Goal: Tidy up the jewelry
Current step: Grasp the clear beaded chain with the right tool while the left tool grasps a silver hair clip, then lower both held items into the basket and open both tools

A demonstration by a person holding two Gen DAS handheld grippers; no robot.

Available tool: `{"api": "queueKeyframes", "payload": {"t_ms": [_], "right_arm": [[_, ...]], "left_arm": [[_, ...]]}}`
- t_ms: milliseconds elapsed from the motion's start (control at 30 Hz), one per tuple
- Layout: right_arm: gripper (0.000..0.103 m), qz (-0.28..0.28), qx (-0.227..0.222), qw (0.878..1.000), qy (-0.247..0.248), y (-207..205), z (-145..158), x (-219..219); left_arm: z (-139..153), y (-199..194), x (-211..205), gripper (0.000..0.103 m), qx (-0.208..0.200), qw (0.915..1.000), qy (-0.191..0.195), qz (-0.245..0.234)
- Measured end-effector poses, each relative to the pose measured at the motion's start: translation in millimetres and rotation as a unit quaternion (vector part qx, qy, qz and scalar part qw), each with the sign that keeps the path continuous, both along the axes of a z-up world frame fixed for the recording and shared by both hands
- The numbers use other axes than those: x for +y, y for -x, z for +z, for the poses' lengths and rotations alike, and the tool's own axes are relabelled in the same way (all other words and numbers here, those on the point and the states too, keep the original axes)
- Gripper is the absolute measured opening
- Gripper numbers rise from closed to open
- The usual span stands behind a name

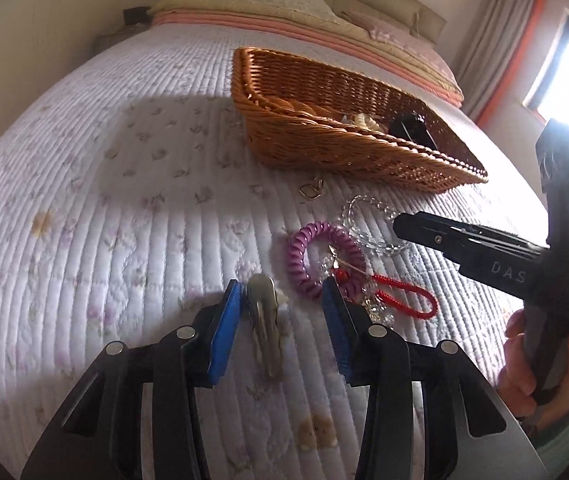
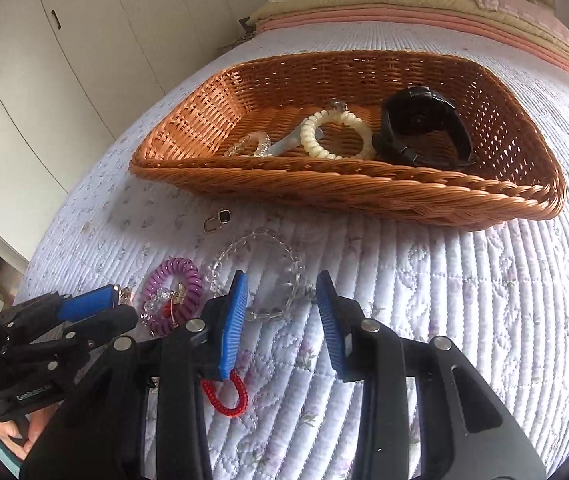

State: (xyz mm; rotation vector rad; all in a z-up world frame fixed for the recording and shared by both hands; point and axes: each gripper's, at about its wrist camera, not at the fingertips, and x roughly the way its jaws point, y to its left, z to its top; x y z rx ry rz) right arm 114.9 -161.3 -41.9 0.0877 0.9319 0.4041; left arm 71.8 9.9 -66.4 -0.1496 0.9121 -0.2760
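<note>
A silver hair clip (image 1: 263,320) lies on the quilt between the blue pads of my left gripper (image 1: 284,304), close to the left pad; the jaws stand apart and do not press it. A purple spiral band (image 1: 324,264) (image 2: 172,288) with a small crystal charm, a red coil cord (image 1: 404,296) (image 2: 226,394) and a clear bead bracelet (image 1: 378,245) (image 2: 296,280) lie just beyond. My right gripper (image 2: 282,304) (image 1: 396,224) hovers open over the clear bracelet. The left gripper (image 2: 124,306) shows at the left edge of the right wrist view.
A wicker basket (image 1: 364,148) (image 2: 344,180) sits further up the bed, holding a cream bead bracelet (image 2: 336,136), a black watch (image 2: 424,128) and a clear bracelet (image 2: 248,146). A small gold piece (image 1: 311,191) (image 2: 216,220) lies before it. Pillows (image 1: 244,4) lie behind, a wardrobe (image 2: 64,40) stands left.
</note>
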Motion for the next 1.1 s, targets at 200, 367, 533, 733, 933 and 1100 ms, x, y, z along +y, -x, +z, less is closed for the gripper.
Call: {"api": "queueKeyframes", "payload": {"t_ms": [200, 367, 533, 733, 933, 1100], "right_arm": [[0.032, 0.002, 0.002, 1.000, 0.021, -6, -4, 9], [0.007, -0.001, -0.017, 0.997, 0.077, -2, -6, 24], [0.006, 0.001, -0.020, 0.998, 0.067, 8, -4, 19], [0.006, -0.002, -0.025, 0.999, 0.045, 33, 0, 5], [0.006, -0.015, -0.024, 0.999, 0.017, 57, 9, -13], [0.006, -0.012, -0.028, 1.000, -0.006, 74, 24, -23]], "left_arm": [[1, 10, -7, 0.039, -0.015, 0.9990, -0.043, -0.006], [-1, 16, -7, 0.033, -0.023, 0.9982, -0.055, 0.005], [-2, 19, -4, 0.015, -0.033, 0.9974, -0.062, 0.020], [-1, 27, 0, 0.015, -0.038, 0.9980, -0.047, 0.018], [5, 43, -2, 0.015, -0.051, 0.9983, -0.026, 0.008], [13, 57, -3, 0.015, -0.064, 0.9979, -0.002, -0.001]]}}
